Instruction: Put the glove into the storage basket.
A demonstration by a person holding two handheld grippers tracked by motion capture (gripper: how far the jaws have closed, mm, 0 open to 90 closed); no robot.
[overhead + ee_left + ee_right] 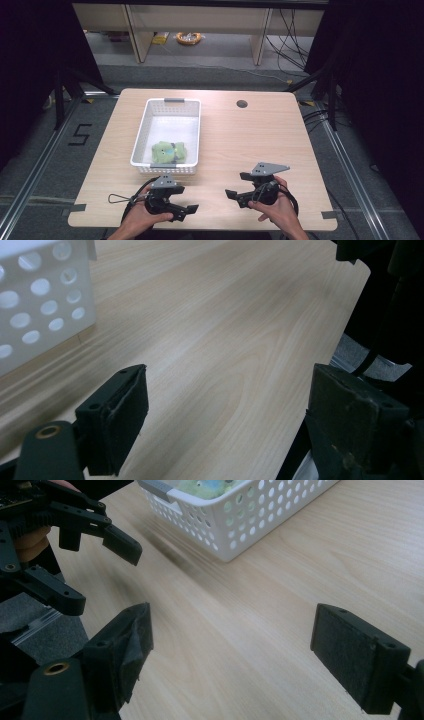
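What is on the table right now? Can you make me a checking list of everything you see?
Surface: light wooden table, bare apart from the items below; a round hole near its far edge.
Job's things: white perforated basket left of centre, holding a green plush toy at its near end.
Clutter: nothing seen.
Grippers: left tool and right tool, each held in a hand at the near edge, jaws apart, holding nothing.
Cables: a black cable loops beside the left tool; more cables on the floor at the far right.
Surroundings: grey floor, wooden furniture legs behind, an orange ring-shaped object on the floor.
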